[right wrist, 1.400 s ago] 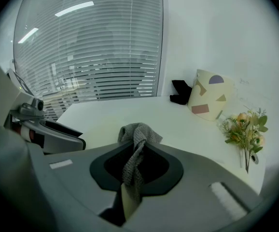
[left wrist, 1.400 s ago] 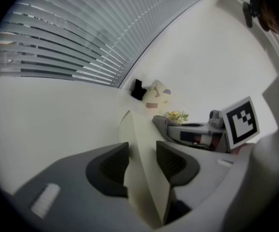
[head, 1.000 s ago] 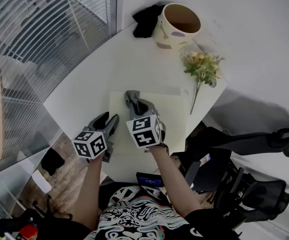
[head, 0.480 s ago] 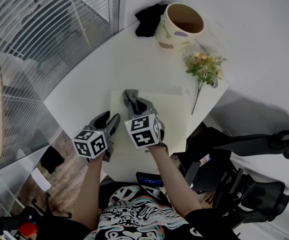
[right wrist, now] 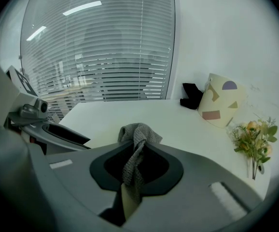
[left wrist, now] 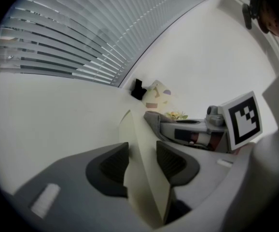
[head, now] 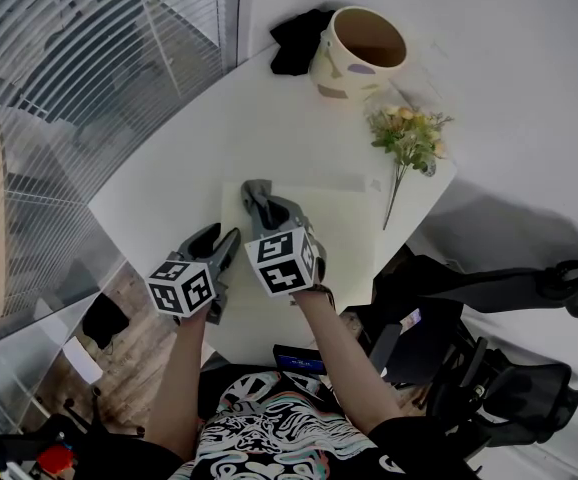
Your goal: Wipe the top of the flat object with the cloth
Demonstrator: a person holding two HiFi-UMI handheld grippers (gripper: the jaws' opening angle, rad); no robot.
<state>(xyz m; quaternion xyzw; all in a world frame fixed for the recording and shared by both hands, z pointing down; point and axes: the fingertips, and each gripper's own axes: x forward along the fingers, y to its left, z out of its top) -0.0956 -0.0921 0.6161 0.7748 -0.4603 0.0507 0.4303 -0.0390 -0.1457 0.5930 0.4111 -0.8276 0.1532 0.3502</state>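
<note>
2 claws (head: pixel 221 240) (head: pixel 257 198), 1 board (head: pixel 349 233), 1 cloth (right wrist: pixel 137 137).

A white table (head: pixel 189 158) fills the corner between the slatted blinds and a plain white wall. Four things lie on it. A pale cream flat sheet (head: pixel 354 238) rests near the front edge. At the far corner stands a cream pot (head: pixel 354 63) with coloured shapes on its side, and a black bundle (head: pixel 294 38) lies just beside it, next to the blinds. A sprig of flowers (head: pixel 409 133) lies near the right edge, between pot and sheet.
</note>
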